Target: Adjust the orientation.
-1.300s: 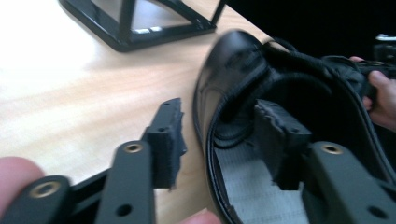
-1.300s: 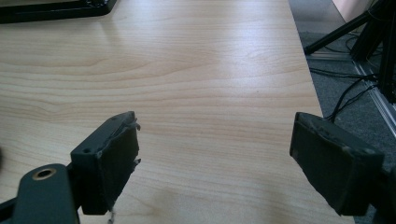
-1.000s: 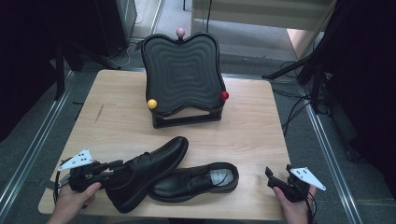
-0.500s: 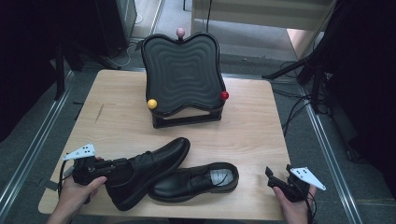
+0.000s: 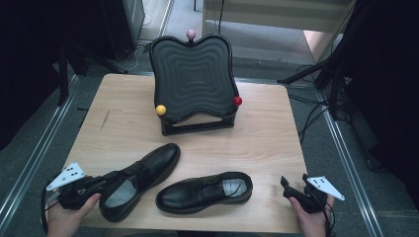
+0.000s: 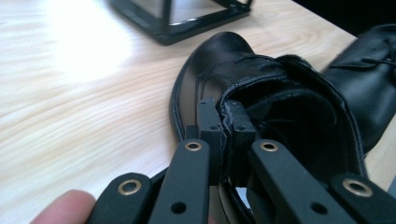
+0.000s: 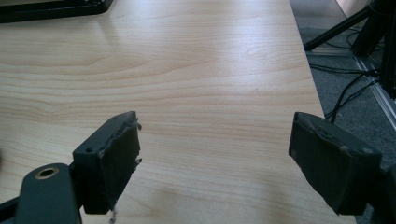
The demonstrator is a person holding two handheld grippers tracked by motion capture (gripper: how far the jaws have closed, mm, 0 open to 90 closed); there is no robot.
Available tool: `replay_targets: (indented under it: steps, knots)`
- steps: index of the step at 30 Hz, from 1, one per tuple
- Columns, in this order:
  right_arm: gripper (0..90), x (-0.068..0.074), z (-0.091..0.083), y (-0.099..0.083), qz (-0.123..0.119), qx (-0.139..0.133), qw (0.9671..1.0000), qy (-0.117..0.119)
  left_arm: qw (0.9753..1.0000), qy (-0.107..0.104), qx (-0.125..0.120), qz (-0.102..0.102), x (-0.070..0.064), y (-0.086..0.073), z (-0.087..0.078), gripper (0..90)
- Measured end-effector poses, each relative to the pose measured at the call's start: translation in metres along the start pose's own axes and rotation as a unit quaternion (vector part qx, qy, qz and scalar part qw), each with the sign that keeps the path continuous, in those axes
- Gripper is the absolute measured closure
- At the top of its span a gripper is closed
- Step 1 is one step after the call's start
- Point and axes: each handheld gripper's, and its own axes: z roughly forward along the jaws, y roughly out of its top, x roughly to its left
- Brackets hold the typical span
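Two black leather shoes lie on the wooden table (image 5: 123,128). The left shoe (image 5: 141,177) points up and to the right; my left gripper (image 5: 101,183) is shut on the rim of its heel collar (image 6: 233,114), one jaw inside the shoe and one outside. The right shoe (image 5: 207,191) lies on its side toward the front middle, also seen as the right shoe (image 6: 369,79) past the held one. My right gripper (image 5: 291,190) is open at the front right corner; in the right gripper view its fingers (image 7: 112,158) stand wide apart over bare wood, with nothing between them.
A black ribbed shoe stand (image 5: 192,81) leans back at the table's far middle, with a yellow knob (image 5: 160,109), a red knob (image 5: 237,100) and a pink knob (image 5: 190,34). Its base frame (image 6: 187,23) lies ahead of the held shoe. Cables and tripod legs (image 5: 316,79) cross the floor at the right.
My left gripper has drawn back toward the front left with the left shoe's heel in it, and the shoe has slid a little that way. The right gripper has stayed put.
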Motion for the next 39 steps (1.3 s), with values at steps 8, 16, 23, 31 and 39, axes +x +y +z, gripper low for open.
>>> replay_targets:
  steps: [8, 16, 23, 31, 39]
  knots:
    - [18.1, 0.002, 0.001, 0.0, -0.01, -0.006, 0.9999, -0.004, 0.995, 0.074, -0.029, -0.06, 0.014, -0.014, -0.029, 89.0]
    - [18.1, 0.002, 0.002, 0.001, -0.009, -0.006, 0.9999, 0.001, 0.9781, 0.125, -0.067, -0.152, 0.006, -0.018, -0.018, 88.7]
    - [18.2, 0.002, 0.001, 0.001, -0.01, -0.007, 0.9999, 0.0, 0.9819, 0.106, -0.058, -0.146, -0.027, -0.008, 0.015, 87.1]
    - [19.6, 0.004, 0.0, 0.0, -0.023, -0.015, 0.9996, 0.005, 0.9822, 0.056, -0.049, -0.173, -0.037, -0.01, 0.016, 81.1]
    - [20.7, 0.005, -0.002, -0.001, -0.027, -0.018, 0.9995, 0.005, 0.9931, 0.053, -0.04, -0.097, -0.034, -0.013, 0.016, 74.9]
